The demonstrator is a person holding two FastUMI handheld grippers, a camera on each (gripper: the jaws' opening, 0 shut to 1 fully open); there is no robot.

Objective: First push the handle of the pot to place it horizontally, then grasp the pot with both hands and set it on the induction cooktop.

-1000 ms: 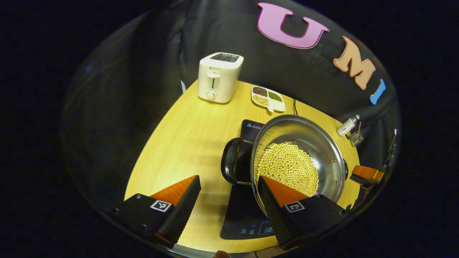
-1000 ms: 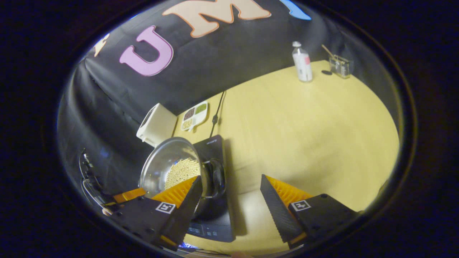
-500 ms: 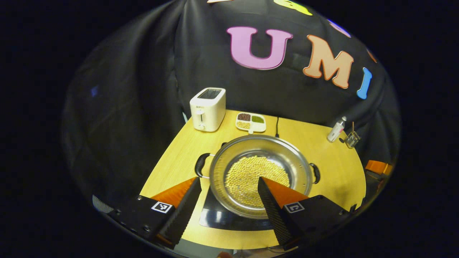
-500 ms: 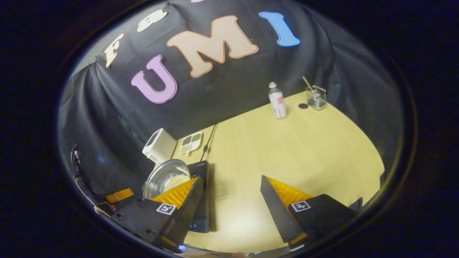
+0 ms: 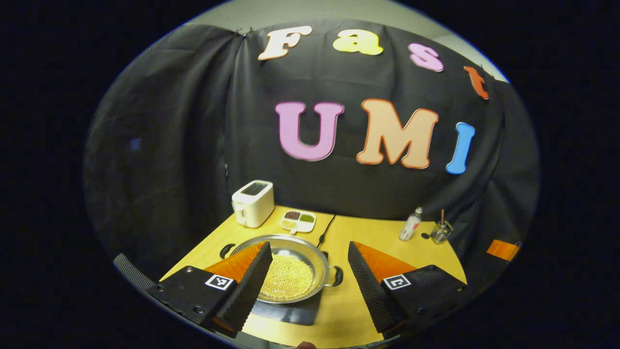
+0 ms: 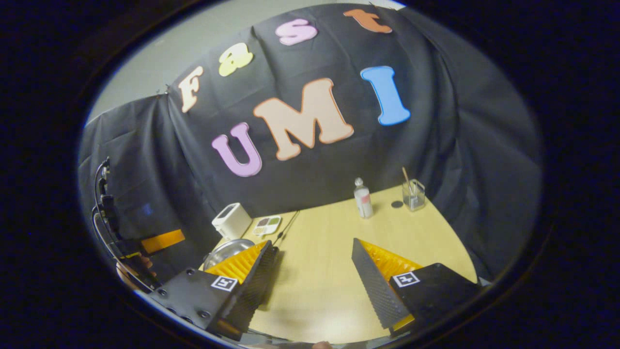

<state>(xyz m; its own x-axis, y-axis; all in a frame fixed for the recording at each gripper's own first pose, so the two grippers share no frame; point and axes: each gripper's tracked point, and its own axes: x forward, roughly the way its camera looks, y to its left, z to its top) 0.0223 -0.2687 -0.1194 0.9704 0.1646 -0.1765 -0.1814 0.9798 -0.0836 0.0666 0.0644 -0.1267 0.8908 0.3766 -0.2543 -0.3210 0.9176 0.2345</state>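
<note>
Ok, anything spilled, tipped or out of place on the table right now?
Nothing stands out. The pot sits level on the induction cooktop, beans inside it, none scattered. The toaster, divided dish and bottle stand undisturbed; both grippers are open, clear of it.

Polished metal pot on a glossy dark cooktop.
The bench shows smooth, pale wood grain; the toaster looks like glossy white plastic, the wall is matt cloth, and the fingers carry ribbed faces.
</note>
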